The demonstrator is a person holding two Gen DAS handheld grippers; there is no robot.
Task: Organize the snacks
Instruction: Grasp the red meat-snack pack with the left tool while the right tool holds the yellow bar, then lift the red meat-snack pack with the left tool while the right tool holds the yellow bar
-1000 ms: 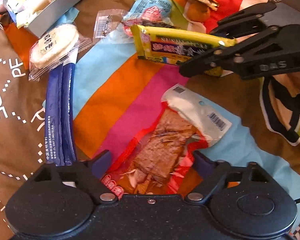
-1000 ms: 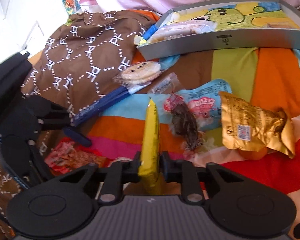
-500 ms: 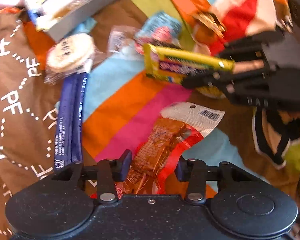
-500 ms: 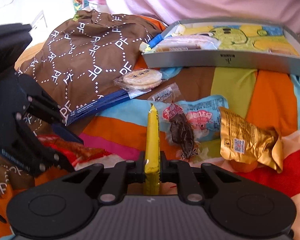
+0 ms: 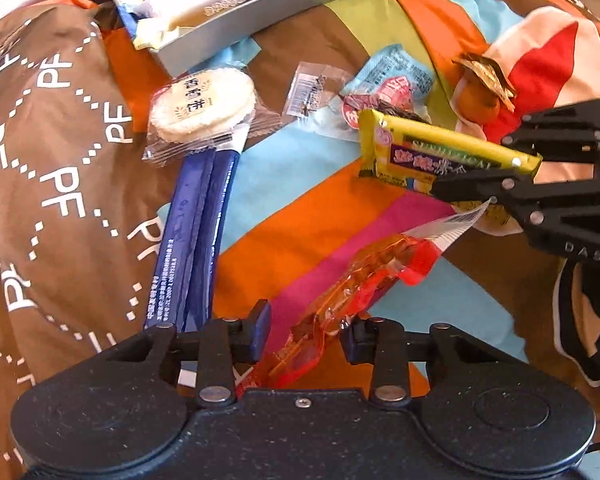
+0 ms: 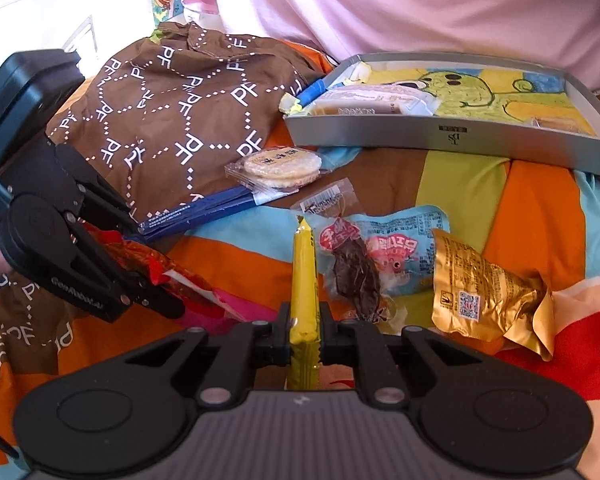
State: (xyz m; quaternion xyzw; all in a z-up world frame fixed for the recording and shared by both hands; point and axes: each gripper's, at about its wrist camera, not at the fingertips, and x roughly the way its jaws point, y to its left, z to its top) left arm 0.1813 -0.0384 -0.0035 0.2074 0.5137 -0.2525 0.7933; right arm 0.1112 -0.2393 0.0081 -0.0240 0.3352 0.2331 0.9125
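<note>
Carrying step: we are gripping a yellow wrapped bar in the right gripper, the left gripper seemingly pinching a red transparent pouch; next, the grey shallow tray.

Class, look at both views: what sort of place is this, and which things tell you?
Probably a bed or sofa at home: snacks lie on a soft striped multicoloured blanket, beside a crumpled brown patterned cloth and a shallow grey cardboard tray.

A striped, many-coloured blanket carries a grey tray, a brown patterned cloth, a round cracker pack, a long blue packet, a light-blue snack bag and a gold pouch.
</note>
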